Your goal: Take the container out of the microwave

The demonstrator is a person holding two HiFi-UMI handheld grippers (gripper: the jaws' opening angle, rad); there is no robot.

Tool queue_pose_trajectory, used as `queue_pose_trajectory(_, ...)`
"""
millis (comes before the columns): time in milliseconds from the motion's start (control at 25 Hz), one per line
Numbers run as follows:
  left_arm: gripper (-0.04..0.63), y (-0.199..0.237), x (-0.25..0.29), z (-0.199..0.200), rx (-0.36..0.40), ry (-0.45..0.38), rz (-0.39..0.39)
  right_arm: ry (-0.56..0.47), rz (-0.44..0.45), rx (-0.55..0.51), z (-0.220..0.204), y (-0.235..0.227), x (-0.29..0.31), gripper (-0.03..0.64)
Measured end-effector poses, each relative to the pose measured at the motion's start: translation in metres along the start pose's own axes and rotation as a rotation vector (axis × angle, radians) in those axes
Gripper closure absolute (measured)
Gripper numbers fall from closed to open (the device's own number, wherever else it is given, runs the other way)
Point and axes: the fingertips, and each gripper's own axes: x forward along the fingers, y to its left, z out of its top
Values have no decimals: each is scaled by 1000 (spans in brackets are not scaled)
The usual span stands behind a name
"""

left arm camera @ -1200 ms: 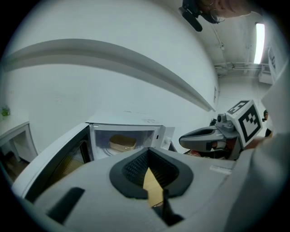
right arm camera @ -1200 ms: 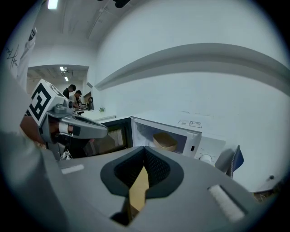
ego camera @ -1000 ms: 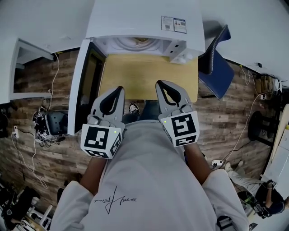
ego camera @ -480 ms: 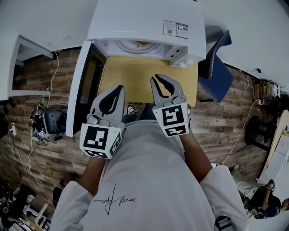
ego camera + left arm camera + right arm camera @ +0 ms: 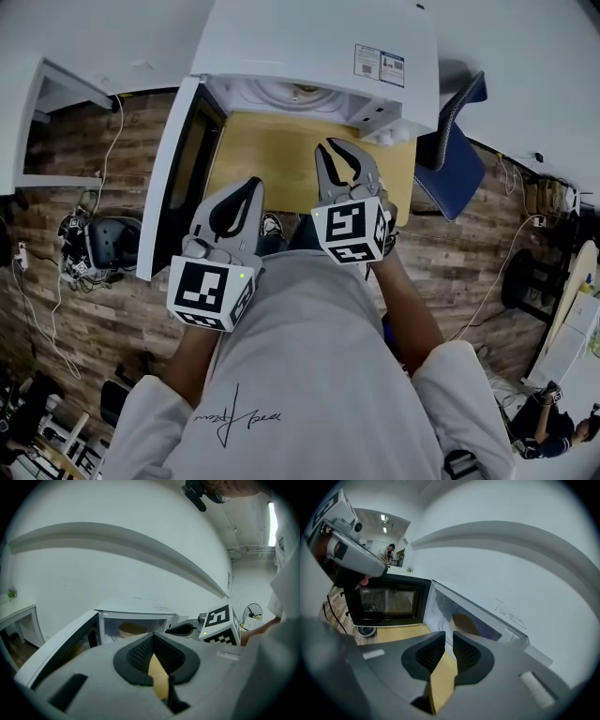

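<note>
spotter: microwave [image 5: 309, 37] first. where is it, and what worries you there?

me: it stands at the far edge of the tabletop [image 5: 281, 159] with its cavity facing me. the top of the opening looks low to me. if i come in high, my right gripper [image 5: 339, 150] could knock against it.

spotter: door?

me: the door [image 5: 183, 178] hangs wide open past the tabletop's left edge. my left gripper [image 5: 251, 185] is the one nearest it, over the near edge and left of the middle. its jaws are together with nothing in them. a careless sweep to that side could bump the door and swing it toward the cavity.

spotter: and the container?

me: the container [image 5: 464, 623] is inside the microwave, a tan shape on the cavity floor. neither gripper touches it. from here i can't make out its rim, or guess its weight.

spotter: your right jaws?

me: they are opening, with a narrow gap and nothing in it, above the middle of the tabletop. the gap may prove too slim for the container's wall. then i would shove it deeper instead of taking it. a shallow pinch is the other risk: it could tilt or slip as it crosses onto the tabletop.
</note>
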Motion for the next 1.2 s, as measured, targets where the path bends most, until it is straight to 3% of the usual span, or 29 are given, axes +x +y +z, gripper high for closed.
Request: queue_pose_trajectory(1200, 601, 34, -17, -8, -28, 30, 51, 153, -57, -238, -21, -3, 92, 523)
